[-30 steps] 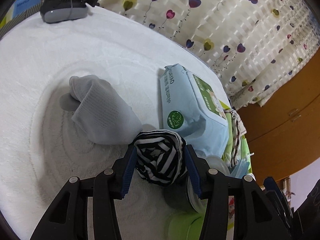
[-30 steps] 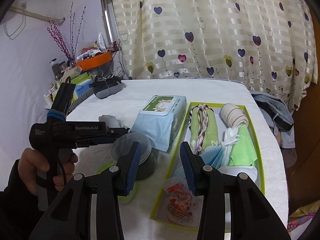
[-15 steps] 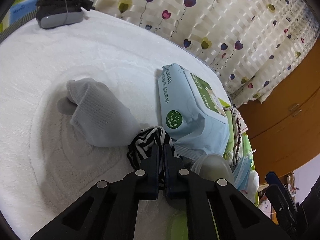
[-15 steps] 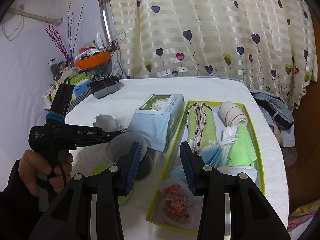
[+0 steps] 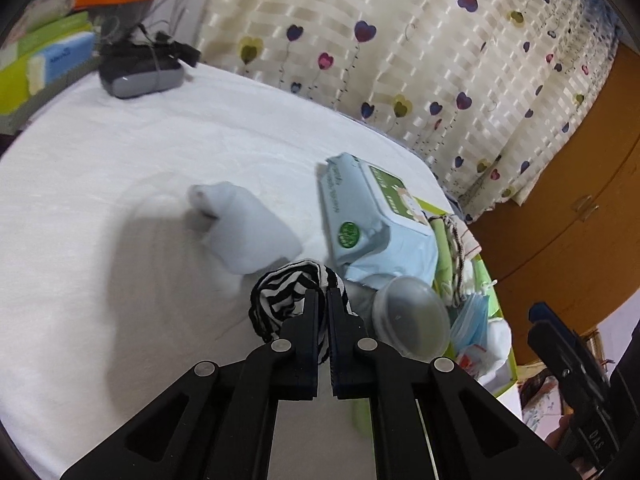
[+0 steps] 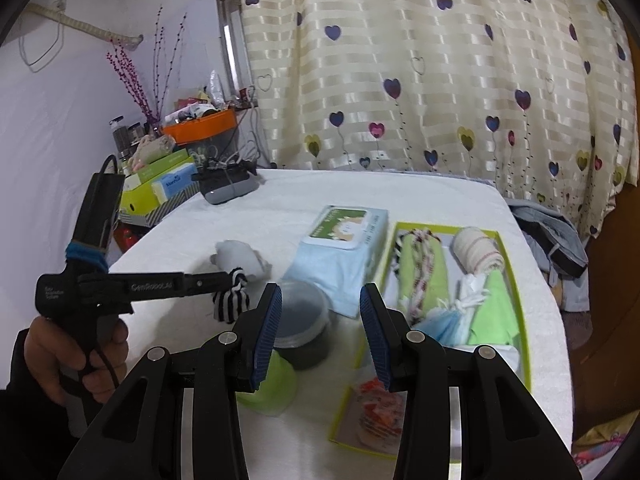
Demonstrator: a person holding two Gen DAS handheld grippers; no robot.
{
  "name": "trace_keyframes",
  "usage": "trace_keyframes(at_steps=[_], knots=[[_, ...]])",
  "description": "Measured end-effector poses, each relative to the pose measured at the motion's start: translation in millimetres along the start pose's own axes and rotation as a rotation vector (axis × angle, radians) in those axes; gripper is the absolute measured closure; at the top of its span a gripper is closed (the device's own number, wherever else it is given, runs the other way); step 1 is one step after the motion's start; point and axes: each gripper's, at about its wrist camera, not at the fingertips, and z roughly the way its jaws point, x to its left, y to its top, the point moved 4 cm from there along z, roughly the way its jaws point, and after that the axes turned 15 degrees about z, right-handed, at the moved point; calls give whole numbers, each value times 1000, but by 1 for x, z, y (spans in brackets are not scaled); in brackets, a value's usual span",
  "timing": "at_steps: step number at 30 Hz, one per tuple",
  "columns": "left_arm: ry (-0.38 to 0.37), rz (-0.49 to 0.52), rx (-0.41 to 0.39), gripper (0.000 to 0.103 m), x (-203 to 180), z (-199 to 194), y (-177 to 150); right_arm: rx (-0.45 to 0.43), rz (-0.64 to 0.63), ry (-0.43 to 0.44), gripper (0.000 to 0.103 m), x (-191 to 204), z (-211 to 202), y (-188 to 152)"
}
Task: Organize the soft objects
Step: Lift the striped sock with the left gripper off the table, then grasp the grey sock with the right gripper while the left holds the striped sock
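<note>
The left gripper [image 5: 323,300] is seen closed almost fully, its jaws pinching a fold of the black-and-white striped cloth [image 5: 280,292]. In the right wrist view the cloth [image 6: 232,292] hangs clear of the white tabletop [image 6: 400,192], so it is judged to be lifted. Only a thin pinch of fabric is held; a quick swing could let it slip out, and the dangling loops could be snagged.

At about 4 o'clock from the pinched cloth, just beside it, a lidded round container [image 5: 408,316] is stood. It could be knocked by the trailing cloth if the load is carried low towards the tray.

The right gripper [image 6: 320,332] is held wide open and empty, poised above the container [image 6: 302,312] and a green item [image 6: 276,384] beneath its left finger. A collision between the two tools is judged possible if both are moved to the tray together.

Farther out, at 11 o'clock from the cloth, a grey sock [image 5: 248,232] is lying on the table, touching or nearly touching the cloth's edge; it could be dragged along.

At 1 o'clock the pale blue wipes pack [image 5: 376,224] is lying, and beyond it the green-rimmed tray [image 6: 516,300] is seen already crowded with rolled cloths and masks. A careless drop there could disturb what has been arranged.
</note>
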Motion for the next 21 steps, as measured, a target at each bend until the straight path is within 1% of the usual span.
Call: trace_keyframes(at_steps=[6,10,13,14,19,21], knots=[[54,6,-36,99,21,-27,-6,44,-55,52,61,36,17,-4],[121,15,-54,99,39,-40,-10,91,-106,80,61,61,37,-4],[179,26,-67,99,51,-46,-11,136,-144,83,61,76,56,-3],[196,29,-70,99,54,-48,-12,163,-158,88,61,82,64,-2],[248,41,-88,99,70,-54,-15,237,-213,89,61,96,94,1],[260,43,-93,99,75,-55,-15,261,-231,76,61,99,104,3]])
